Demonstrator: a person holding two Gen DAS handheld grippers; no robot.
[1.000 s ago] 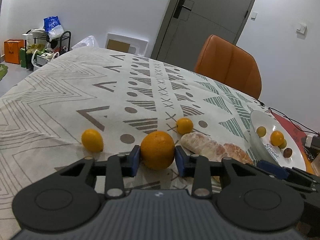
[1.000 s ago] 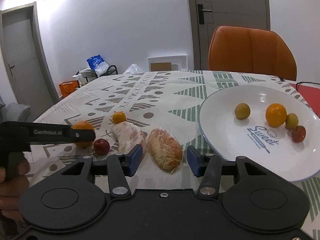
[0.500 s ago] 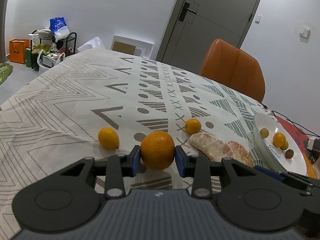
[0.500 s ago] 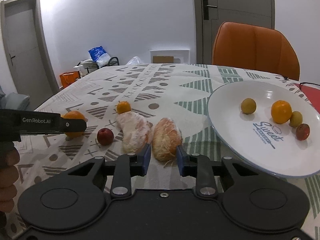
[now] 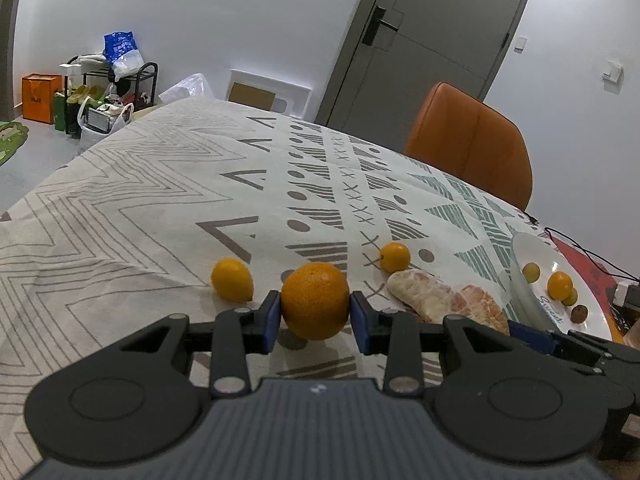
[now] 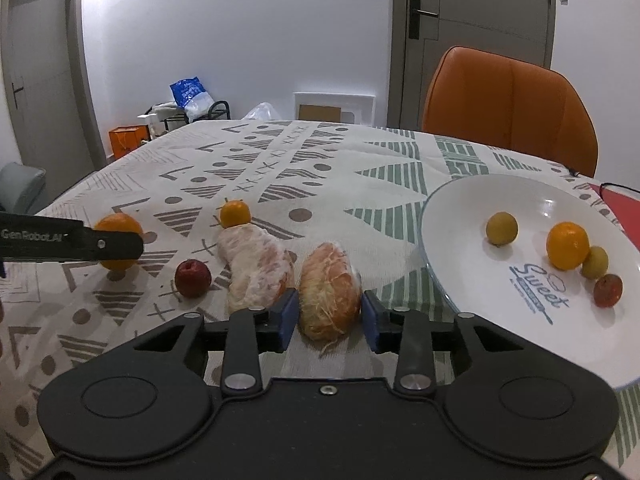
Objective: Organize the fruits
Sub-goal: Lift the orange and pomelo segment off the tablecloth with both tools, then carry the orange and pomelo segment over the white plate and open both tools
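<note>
My left gripper (image 5: 315,314) is shut on a big orange (image 5: 315,300), held just above the patterned tablecloth; its black finger (image 6: 100,244) crosses that orange (image 6: 118,222) in the right wrist view. My right gripper (image 6: 329,320) has its blue pads against both sides of a peeled citrus piece (image 6: 329,288), and its jaws are opening slightly. A second peeled piece (image 6: 256,268) lies just left of it. A small red fruit (image 6: 193,278), a small tangerine (image 6: 235,213) and a yellow fruit (image 5: 232,285) lie loose on the cloth.
A white plate (image 6: 452,204) at the right holds several small fruits. Behind the table stands an orange chair (image 6: 508,108). A red mat with a black cable (image 5: 580,252) lies past the plate. The far half of the tablecloth (image 6: 320,152) carries nothing.
The right jaws came in from wide open onto the peeled piece, pinched its near end, then widened a little around it. The left gripper has kept its hold on the orange.
</note>
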